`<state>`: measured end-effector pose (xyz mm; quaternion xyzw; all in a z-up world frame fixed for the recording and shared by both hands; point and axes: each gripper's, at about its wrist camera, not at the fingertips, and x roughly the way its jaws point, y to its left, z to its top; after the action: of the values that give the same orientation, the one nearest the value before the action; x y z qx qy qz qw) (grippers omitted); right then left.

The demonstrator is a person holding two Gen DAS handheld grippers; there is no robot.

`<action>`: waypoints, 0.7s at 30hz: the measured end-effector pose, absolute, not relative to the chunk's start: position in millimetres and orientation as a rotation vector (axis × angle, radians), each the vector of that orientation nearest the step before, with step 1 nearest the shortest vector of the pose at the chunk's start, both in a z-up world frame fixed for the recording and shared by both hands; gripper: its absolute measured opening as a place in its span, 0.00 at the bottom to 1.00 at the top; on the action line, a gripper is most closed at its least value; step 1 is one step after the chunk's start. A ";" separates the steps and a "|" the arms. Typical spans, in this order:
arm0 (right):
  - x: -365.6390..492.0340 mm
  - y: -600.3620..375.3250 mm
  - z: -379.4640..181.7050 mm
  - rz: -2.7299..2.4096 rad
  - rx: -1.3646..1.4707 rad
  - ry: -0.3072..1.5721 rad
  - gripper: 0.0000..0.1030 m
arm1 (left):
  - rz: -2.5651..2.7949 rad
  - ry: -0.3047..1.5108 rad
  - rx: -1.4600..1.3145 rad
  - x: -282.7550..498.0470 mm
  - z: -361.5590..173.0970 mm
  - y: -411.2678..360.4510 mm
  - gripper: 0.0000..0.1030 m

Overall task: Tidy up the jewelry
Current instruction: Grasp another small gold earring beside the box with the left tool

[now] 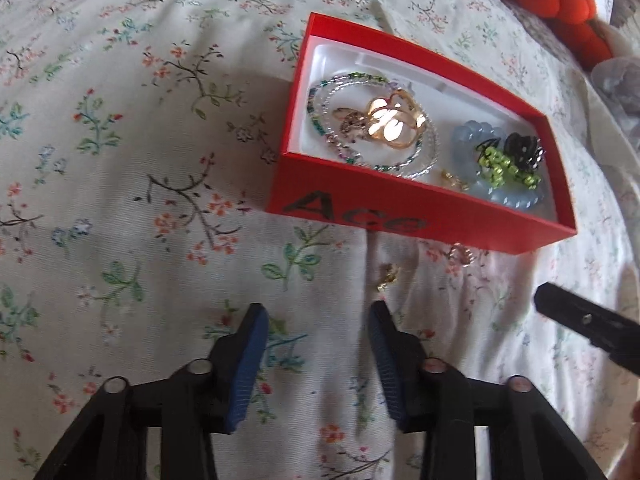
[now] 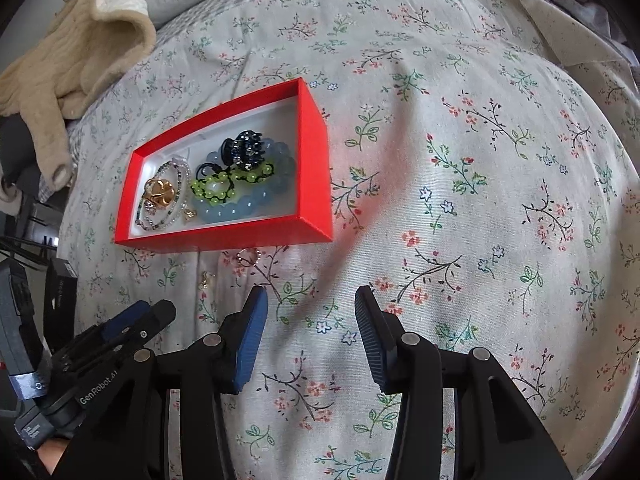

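Note:
A red box (image 1: 400,216) with a white lining lies on the floral bedsheet, also in the right wrist view (image 2: 224,236). It holds beaded bracelets (image 1: 340,128), a gold piece (image 1: 392,120), a blue bead bracelet (image 1: 508,196), green beads (image 1: 508,168) and a dark hair claw (image 1: 524,152). A small ring (image 1: 462,256) and a gold earring (image 1: 388,276) lie on the sheet just in front of the box. My left gripper (image 1: 318,312) is open and empty, just short of the earring. My right gripper (image 2: 312,296) is open and empty, to the right of the ring (image 2: 248,257).
An orange plush toy (image 1: 560,4) lies beyond the box at the far right. A beige knit garment (image 2: 68,68) lies at the bed's far left edge. Dark boxes (image 2: 60,280) stand off the bed's left side. Floral sheet stretches to the right.

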<state>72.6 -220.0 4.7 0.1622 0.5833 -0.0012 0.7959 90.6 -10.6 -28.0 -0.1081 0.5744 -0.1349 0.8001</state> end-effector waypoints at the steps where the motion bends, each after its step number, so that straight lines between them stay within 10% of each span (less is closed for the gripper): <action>1: 73.2 -222.4 2.8 -0.009 0.351 1.260 0.47 | -0.300 1.229 -0.242 91.9 -28.5 -12.0 0.40; 21: 86.3 -230.9 -13.0 -0.010 0.369 1.300 0.47 | -0.322 1.206 -0.079 118.7 -40.4 -71.6 0.04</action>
<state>86.3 -230.9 -13.0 0.1708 0.6018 -0.0045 0.7801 118.7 -71.6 -40.4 -0.0371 0.5646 -0.1508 0.8106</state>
